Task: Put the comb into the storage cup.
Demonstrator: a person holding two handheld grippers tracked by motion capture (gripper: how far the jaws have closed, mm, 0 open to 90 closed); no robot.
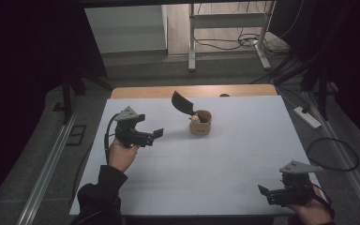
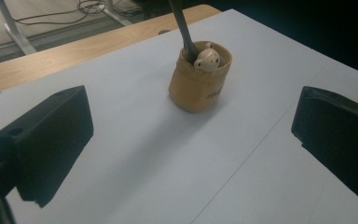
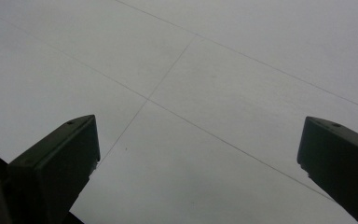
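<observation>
A tan cup (image 1: 200,123) stands upright on the white table sheet (image 1: 225,164), a little behind its middle. A black spatula (image 1: 182,103) leans out of it to the left, beside a small cream bear-shaped piece (image 1: 195,118). My left gripper (image 1: 158,133) hovers left of the cup, open and empty, its jaws pointing right. In the left gripper view the cup (image 2: 199,86) sits ahead between the wide-apart jaws of the left gripper (image 2: 186,140). My right gripper (image 1: 264,191) rests at the front right corner, open; in the right gripper view its jaws (image 3: 198,154) frame bare sheet.
A strip of wooden tabletop (image 1: 140,92) shows behind the sheet. On the floor beyond are a white desk frame (image 1: 192,42), a power strip (image 1: 307,117) and a looped cable (image 1: 333,152). Dark curtains hang at both sides.
</observation>
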